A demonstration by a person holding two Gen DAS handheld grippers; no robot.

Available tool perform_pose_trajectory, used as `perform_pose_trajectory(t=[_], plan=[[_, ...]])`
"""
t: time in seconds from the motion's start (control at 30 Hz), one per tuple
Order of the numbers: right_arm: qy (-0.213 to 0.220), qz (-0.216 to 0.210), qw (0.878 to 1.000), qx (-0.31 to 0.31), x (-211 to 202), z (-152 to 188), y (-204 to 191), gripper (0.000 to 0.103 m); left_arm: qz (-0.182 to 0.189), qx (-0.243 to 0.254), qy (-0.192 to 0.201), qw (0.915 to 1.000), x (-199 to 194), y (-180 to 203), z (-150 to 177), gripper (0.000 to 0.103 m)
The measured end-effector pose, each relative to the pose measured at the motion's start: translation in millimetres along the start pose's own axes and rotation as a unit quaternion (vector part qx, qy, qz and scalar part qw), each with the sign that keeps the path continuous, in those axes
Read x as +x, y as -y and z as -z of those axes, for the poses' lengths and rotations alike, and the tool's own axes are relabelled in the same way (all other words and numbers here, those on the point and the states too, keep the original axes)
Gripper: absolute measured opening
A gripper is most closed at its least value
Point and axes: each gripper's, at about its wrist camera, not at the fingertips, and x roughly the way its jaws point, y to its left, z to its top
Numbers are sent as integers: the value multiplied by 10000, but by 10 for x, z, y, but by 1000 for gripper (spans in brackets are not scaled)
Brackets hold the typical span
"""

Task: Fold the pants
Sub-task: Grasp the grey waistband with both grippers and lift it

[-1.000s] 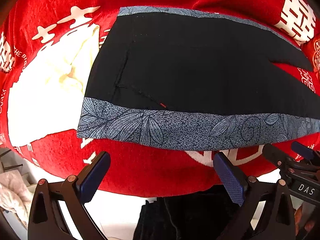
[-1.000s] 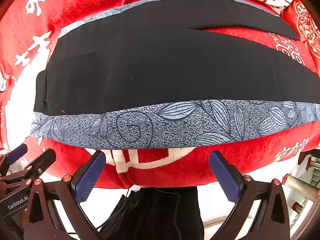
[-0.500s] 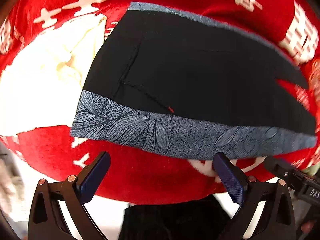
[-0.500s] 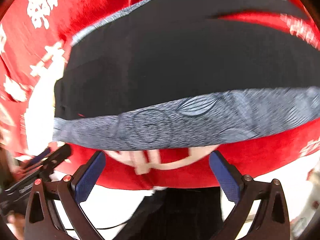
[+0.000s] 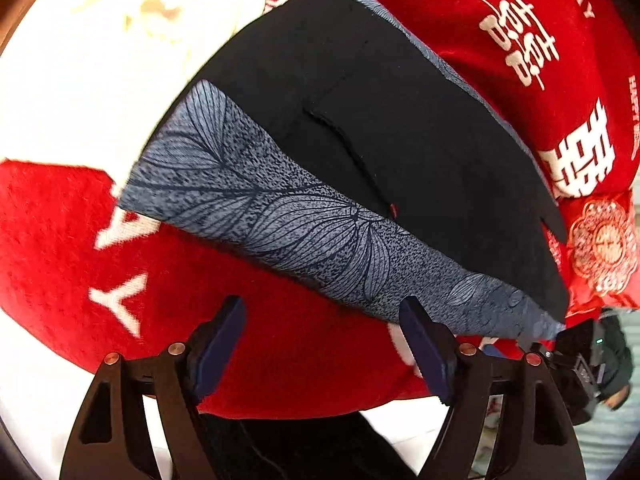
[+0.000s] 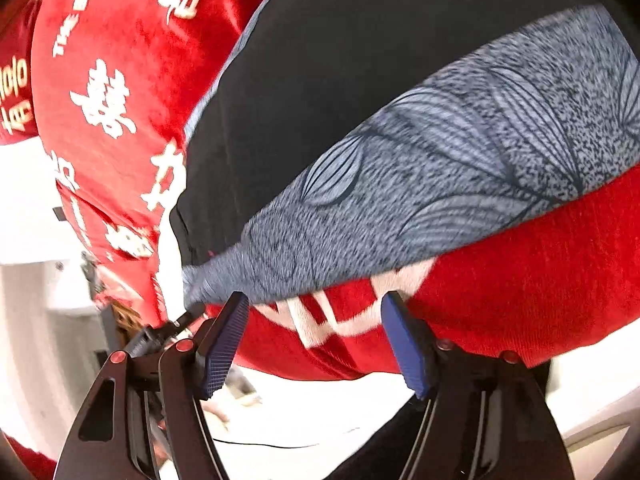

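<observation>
In the left wrist view, a cream cloth (image 5: 120, 40) fills the upper left of the frame, lying on a red blanket (image 5: 280, 320) printed with white characters. The pants (image 5: 400, 140), black with a grey leaf-patterned band (image 5: 300, 224) along the near edge, lie flat on the blanket and run diagonally from upper centre to the right edge. The left gripper (image 5: 324, 344) sits at the bottom centre over bare red fabric, just short of the patterned band; its jaws have just been closing but remain spread, with nothing between them. At the lower right, the other gripper is partly visible. In the right wrist view, the red blanket (image 6: 120, 120) occupies the left side, and the pants (image 6: 360, 60) cross the frame from centre to upper right, with the patterned band (image 6: 440, 184) nearest the camera. The right gripper (image 6: 314, 340) is at the bottom centre, its left pad at the band's edge; its jaws have just been closing, remain spread, and pinch nothing.
</observation>
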Motion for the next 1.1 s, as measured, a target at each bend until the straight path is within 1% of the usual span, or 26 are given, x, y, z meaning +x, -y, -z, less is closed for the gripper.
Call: perform_pose_trajectory(t=[0.13,0.2,0.27,0.33,0.37,0.4,0.43,0.47,0.5,0.53,0.57,0.6,0.63,0.67,0.7,0.8,0.87,0.9,0.93,1.0,1.03,1.07,1.1], plan=[[218,-568,9978,271,22,-113,42,73,201,-79,92,9997,38,57,-108,80],[273,-742,9963,328,18,-128,76,72,394,-146,86,9991,54,92,-162,80],[286,-880,9949,408,43,-129,100,73,377,-213,94,9990,93,97,-193,80],[306,-1066,9919,626,84,-141,163,71,287,-249,165,9991,109,128,-216,80],[318,-1114,9905,747,132,-143,199,59,224,-245,196,9993,99,128,-203,77],[341,-1111,9884,981,151,-145,235,47,129,-250,237,9993,98,147,-207,71],[337,-1014,9872,1181,115,-152,299,22,-25,-240,292,9993,94,174,-223,51],[350,-939,9865,1297,83,-128,352,9,-105,-237,297,9992,85,160,-232,30],[370,-881,9856,1393,69,-119,379,9,-83,-293,273,9992,73,116,-243,24],[389,-839,9856,1414,28,-110,362,9,36,-410,238,9989,45,42,-263,22],[397,-763,9878,1301,-7,-108,314,9,130,-495,230,9984,2,3,-277,18],[392,-621,9918,1050,-64,-113,205,9,182,-496,272,9982,-63,12,-292,18],[390,-510,9945,831,-109,-119,114,9,149,-378,329,9986,-146,74,-309,18],[373,-336,9976,467,-192,-153,-65,9,107,-246,382,9989,-217,144,-319,18],[363,-276,9985,292,-238,-179,-176,9,57,-57,474,9988,-324,268,-356,18],[346,-139,9991,-194,-386,-375,-501,9,50,135,664,9977,-519,513,-517,18],[293,-72,9981,-534,-448,-592,-722,9,90,86,817,9966,-605,678,-743,18],[233,-44,9973,-698,-471,-763,-841,9,116,45,904,9958,-636,749,-867,18],[208,-35,9966,-793,-482,-868,-895,9,144,8,1010,9948,-654,818,-1009,18],[103,59,9934,-1141,-485,-1304,-1087,9,137,11,1183,9929,-638,943,-1287,18],[78,102,9925,-1212,-473,-1415,-1128,9,93,55,1282,9917,-604,1020,-1447,18],[27,170,9911,-1318,-395,-1651,-1209,9,40,107,1364,9906,-558,1090,-1587,18],[-15,207,9904,-1367,-336,-1814,-1263,9,-27,155,1439,9895,-487,1155,-1732,18]])
